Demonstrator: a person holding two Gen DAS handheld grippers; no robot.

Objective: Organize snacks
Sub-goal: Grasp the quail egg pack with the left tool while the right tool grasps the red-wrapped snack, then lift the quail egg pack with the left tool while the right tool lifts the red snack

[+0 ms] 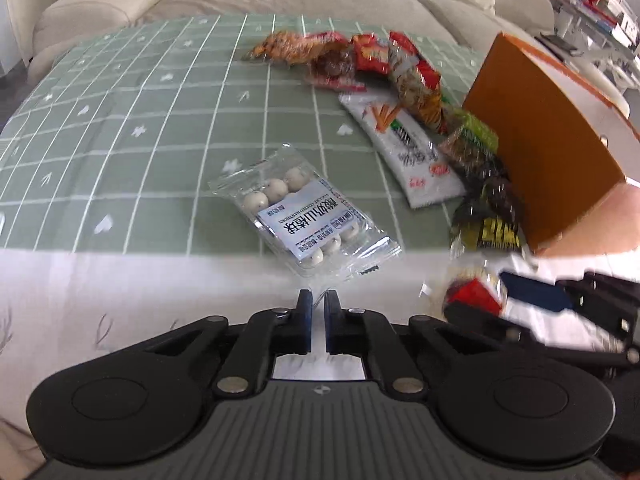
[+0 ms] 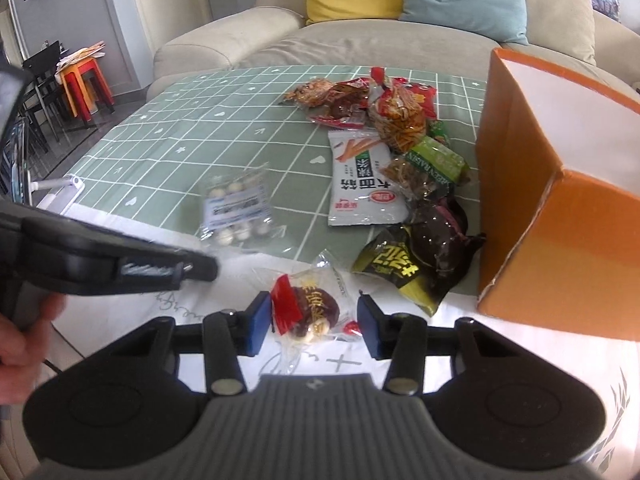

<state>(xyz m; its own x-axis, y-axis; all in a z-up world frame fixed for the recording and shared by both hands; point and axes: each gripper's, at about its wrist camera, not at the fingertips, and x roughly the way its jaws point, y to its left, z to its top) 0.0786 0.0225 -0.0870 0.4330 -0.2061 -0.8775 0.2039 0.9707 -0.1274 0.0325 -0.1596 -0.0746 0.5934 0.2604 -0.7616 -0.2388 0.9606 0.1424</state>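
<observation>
A clear packet of white balls (image 1: 306,216) lies on the green checked cloth, also in the right wrist view (image 2: 236,210). My left gripper (image 1: 318,304) is shut and empty just in front of it. My right gripper (image 2: 314,322) is open, its fingers either side of a small clear packet with a red and brown snack (image 2: 312,312), not closed on it. That packet shows blurred in the left wrist view (image 1: 474,294). A heap of snack packets (image 2: 384,120) lies beside an open orange box (image 2: 560,184), also seen in the left wrist view (image 1: 548,136).
A white noodle-stick packet (image 2: 362,180), a green raisin packet (image 2: 436,164) and a dark yellow-lettered packet (image 2: 408,268) lie near the box. A beige sofa (image 2: 360,40) with yellow and blue cushions stands behind the table. Chairs and stools (image 2: 80,76) stand far left.
</observation>
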